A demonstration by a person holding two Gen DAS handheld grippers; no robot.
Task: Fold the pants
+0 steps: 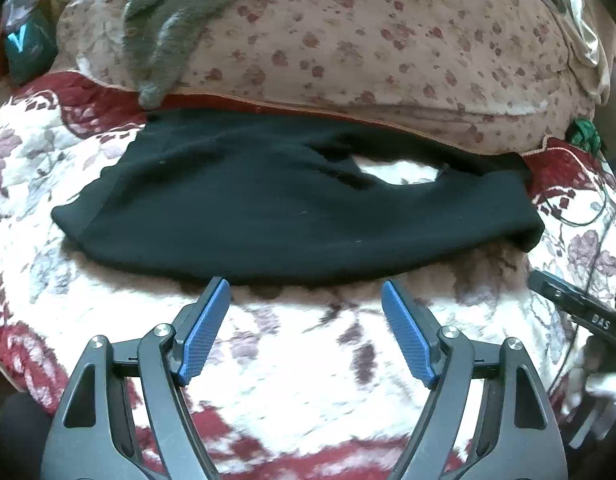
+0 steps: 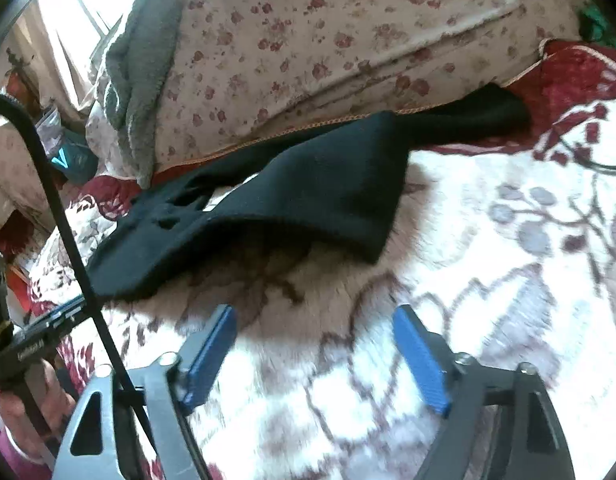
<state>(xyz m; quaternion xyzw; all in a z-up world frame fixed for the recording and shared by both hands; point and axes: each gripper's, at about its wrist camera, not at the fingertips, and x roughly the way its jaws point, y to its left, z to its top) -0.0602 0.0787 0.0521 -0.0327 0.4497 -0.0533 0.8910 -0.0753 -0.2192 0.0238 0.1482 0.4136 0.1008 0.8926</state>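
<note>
Beneath us a floral blanket covers the bed. Our left tool and right tool both gape apart, empty, just short of the black pants, which lie folded lengthwise against the quilt beyond. Grabbing only the top layer could undo the fold.

Black pants lie on a white-and-maroon floral blanket, beside a cream rose-print quilt and grey towel.
</note>
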